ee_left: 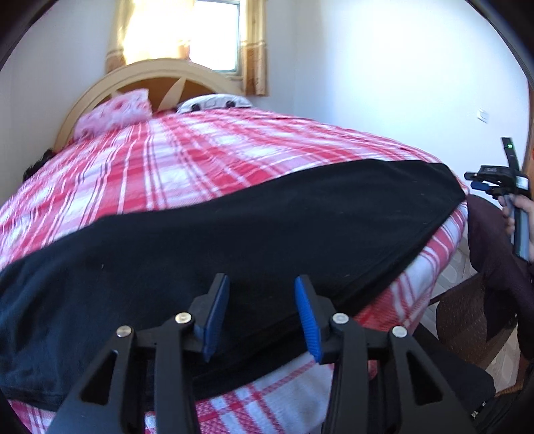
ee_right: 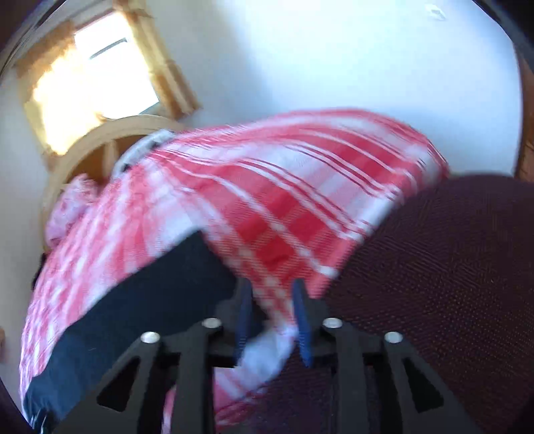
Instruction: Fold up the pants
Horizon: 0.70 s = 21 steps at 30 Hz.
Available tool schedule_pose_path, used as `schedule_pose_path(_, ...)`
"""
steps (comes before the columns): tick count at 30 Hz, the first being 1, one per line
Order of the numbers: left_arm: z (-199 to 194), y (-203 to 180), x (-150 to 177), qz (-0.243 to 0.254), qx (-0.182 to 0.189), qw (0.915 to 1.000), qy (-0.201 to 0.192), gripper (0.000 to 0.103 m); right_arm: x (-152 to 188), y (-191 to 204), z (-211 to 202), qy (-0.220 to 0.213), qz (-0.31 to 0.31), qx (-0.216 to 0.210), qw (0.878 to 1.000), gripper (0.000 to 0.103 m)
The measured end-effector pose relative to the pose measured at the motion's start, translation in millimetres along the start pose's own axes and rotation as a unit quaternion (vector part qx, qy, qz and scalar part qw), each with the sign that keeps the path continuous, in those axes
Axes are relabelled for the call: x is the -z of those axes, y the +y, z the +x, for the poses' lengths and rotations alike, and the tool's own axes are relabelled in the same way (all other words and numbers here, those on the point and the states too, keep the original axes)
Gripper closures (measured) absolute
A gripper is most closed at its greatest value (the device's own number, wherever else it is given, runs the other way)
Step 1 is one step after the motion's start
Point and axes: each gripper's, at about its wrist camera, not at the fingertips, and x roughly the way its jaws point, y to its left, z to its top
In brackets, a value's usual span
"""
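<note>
Black pants [ee_left: 267, 227] lie stretched lengthwise along the near edge of the bed. My left gripper [ee_left: 261, 278] hovers over their near edge. Its blue pads [ee_left: 217, 313] stand apart with nothing pinched between them. In the left wrist view my right gripper [ee_left: 494, 180] shows at the far right, off the pants' right end, held in a hand [ee_left: 510, 213]. The right wrist view is blurred. There the right gripper [ee_right: 272, 283] is open over the plaid sheet, and the pants [ee_right: 143, 293] lie to its left, outside the fingers.
The bed carries a red and white plaid sheet [ee_left: 200, 160], pillows [ee_left: 113, 113] and a curved wooden headboard [ee_left: 150, 71] under a bright window [ee_left: 200, 30]. Dark maroon fabric [ee_right: 450, 267] fills the right side. A brown patterned surface [ee_left: 467, 317] sits by the bed's right corner.
</note>
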Motion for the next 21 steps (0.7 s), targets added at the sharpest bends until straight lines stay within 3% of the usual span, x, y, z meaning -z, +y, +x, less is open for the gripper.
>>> schedule_pose_path(3, -1, -1, 2, 0.004, 0.000, 1.0000, -0.001, 0.057, 14, 46, -7, -0.003, -0.072, -0.053, 0.996, 0.059)
schedule_pose_path(7, -3, -6, 9, 0.017, -0.001, 0.9999, -0.004, 0.054, 51, 105, 6, 0.046, -0.173, -0.112, 0.977, 0.059)
schedule_pose_path(10, -11, -1, 9, 0.009, 0.006, 0.9999, -0.010, 0.054, 75, 127, 14, 0.096, -0.218, -0.141, 0.961, 0.059)
schedule_pose_path(13, -28, 15, 2, -0.004, -0.019, 0.9989, -0.042, 0.051, 80, 140, -2, 0.089, -0.234, -0.169, 0.953, 0.059)
schedule_pose_path(15, -36, 33, -7, -0.016, -0.052, 0.9966, -0.062, 0.035, 80, 155, -11, 0.085, -0.234, -0.206, 0.946, 0.059)
schedule_pose_path(17, -33, 52, -12, -0.030, -0.076, 0.9947, -0.062, 0.033, 84, 186, -12, 0.097, -0.238, -0.246, 0.934, 0.059)
schedule_pose_path(21, -18, 81, -1, -0.075, -0.077, 0.9939, -0.028, 0.033, 94, 271, 1, 0.147, -0.236, -0.335, 0.900, 0.059)
